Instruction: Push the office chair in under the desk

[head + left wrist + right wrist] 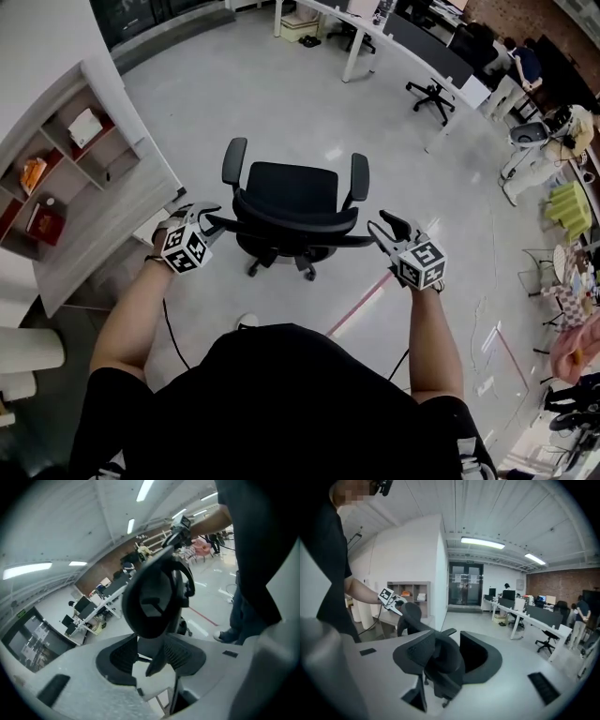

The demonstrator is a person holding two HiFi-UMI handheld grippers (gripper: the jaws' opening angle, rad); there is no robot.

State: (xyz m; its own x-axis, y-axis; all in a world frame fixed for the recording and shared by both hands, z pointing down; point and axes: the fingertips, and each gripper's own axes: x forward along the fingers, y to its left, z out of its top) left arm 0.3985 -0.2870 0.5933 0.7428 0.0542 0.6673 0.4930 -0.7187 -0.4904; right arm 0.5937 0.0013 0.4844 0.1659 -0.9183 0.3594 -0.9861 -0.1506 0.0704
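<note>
I am looking down on a pale grey, glossy concrete floor (281,103). A black swivel office chair with armrests (289,202) is standing on its castors in the open middle of it. A thin red tape line (361,305) is running diagonally across the floor just right of the chair's base, and a black cable (172,333) is trailing on the left. A white open-shelved unit (84,178) is standing at the left edge. A row of long white desks (361,33) is lining the far side, with a second black swivel chair (433,94) standing near it.

Office chair (291,192) matt black plastic; floor (281,84) smooth, glossy
</note>
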